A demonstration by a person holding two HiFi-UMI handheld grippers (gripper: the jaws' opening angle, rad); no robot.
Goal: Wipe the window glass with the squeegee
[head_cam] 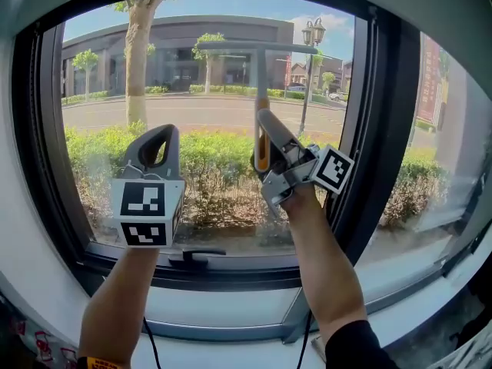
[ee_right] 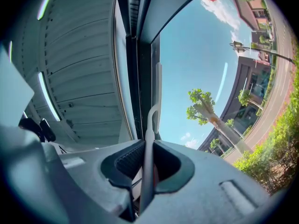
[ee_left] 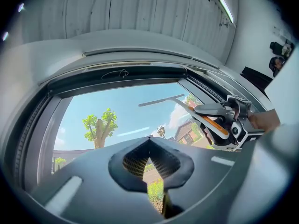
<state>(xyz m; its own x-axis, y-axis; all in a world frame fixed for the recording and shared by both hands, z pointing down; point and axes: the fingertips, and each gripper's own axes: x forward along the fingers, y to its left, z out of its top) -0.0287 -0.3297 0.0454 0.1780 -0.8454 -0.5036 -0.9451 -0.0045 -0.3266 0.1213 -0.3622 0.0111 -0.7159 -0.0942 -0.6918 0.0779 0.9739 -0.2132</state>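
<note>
Bright window (head_cam: 207, 91) daylight (fisheye-warped edges)

Left gripper (head_cam: 156, 146): jaws closed together with nothing between them, forearm extended toward 12 o'clock. Right gripper (head_cam: 270, 141): jaws clamped on the squeegee (head_cam: 261, 75) handle, at 2 o'clock from the left gripper, forearm angled toward 11 o'clock.

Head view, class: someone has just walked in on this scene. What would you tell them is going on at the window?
A person stands at a window with a tool in each hand. The right tool is shut on the handle of the squeegee, which points up with its blade lying across the top of the window glass. The left tool is shut on nothing and sits lower and to the left, apart from the squeegee. Whether the blade presses on the glass cannot be told.
</note>
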